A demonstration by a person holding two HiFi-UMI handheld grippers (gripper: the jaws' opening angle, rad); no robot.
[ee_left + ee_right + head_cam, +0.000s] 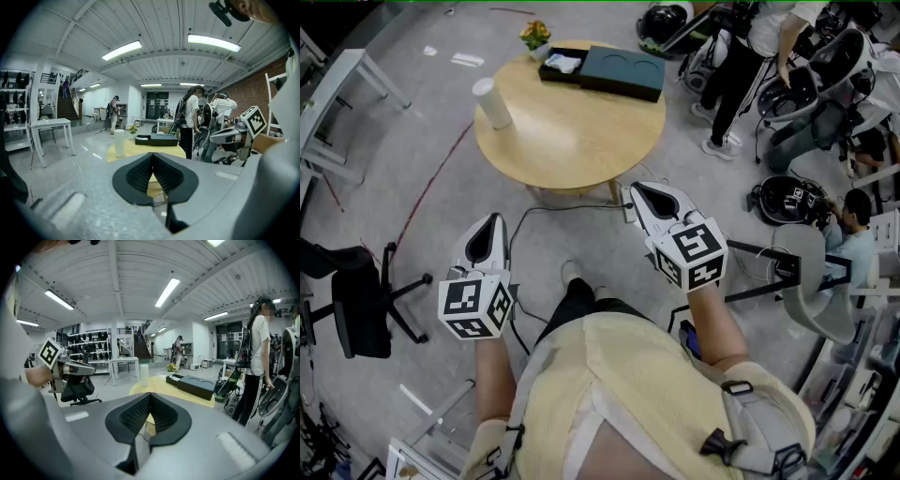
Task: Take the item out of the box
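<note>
Head view places the left gripper (487,230) and the right gripper (649,197) side by side over bare floor, both well short of the round table (572,141). In each gripper's own view the two dark ribbed pads meet at their tips with nothing between them, so both claws are fully closed and empty. The box (602,68) lies at the far edge of the table, a dark flat case. Its left compartment is open and holds a pale item (564,63), too small here to identify, and the lidded part lies to the right of it. A white cylinder (492,103) stands on the table's left side, well apart from the box. By this showing the task is at its approach, with nothing touched yet. The next move calls for closing the distance to the table, spreading one claw's jaws, and bringing it down over the open left compartment, keeping clear of the cylinder.
</note>
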